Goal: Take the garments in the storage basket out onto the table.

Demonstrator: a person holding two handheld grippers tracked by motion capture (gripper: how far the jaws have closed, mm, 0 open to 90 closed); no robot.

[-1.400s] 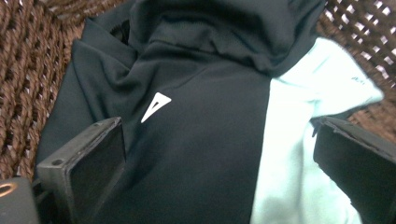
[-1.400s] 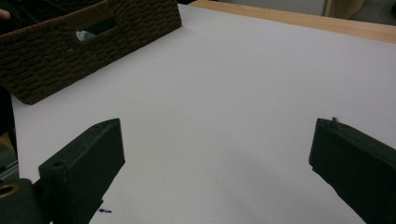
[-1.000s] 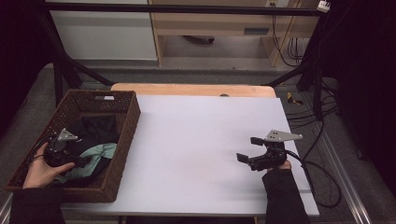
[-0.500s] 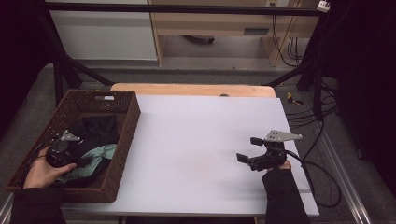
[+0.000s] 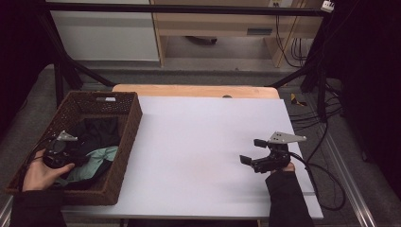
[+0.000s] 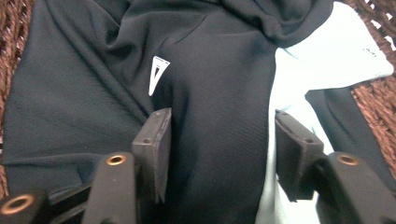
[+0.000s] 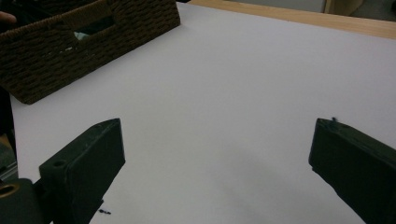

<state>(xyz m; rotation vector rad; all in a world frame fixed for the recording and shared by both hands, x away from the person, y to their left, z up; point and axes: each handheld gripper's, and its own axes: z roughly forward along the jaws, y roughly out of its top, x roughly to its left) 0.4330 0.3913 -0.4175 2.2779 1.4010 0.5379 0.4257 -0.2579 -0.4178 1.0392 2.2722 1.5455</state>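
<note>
The left gripper (image 5: 78, 156) is down in the basket (image 5: 124, 142), its jaws either side of a fold of black cloth (image 6: 219, 107). They have just been closing, and the fold stands up between them, the left pad against it; whether the right pad presses it yet I cannot tell. Just outside the right jaw lies a pale green cloth (image 6: 322, 60), half under the black one — a small white triangle mark sits just ahead of the left jaw. Well apart on the white table (image 5: 198, 142), the right gripper (image 5: 253, 151) rests with jaws spread wide, bare tabletop between them.
</note>
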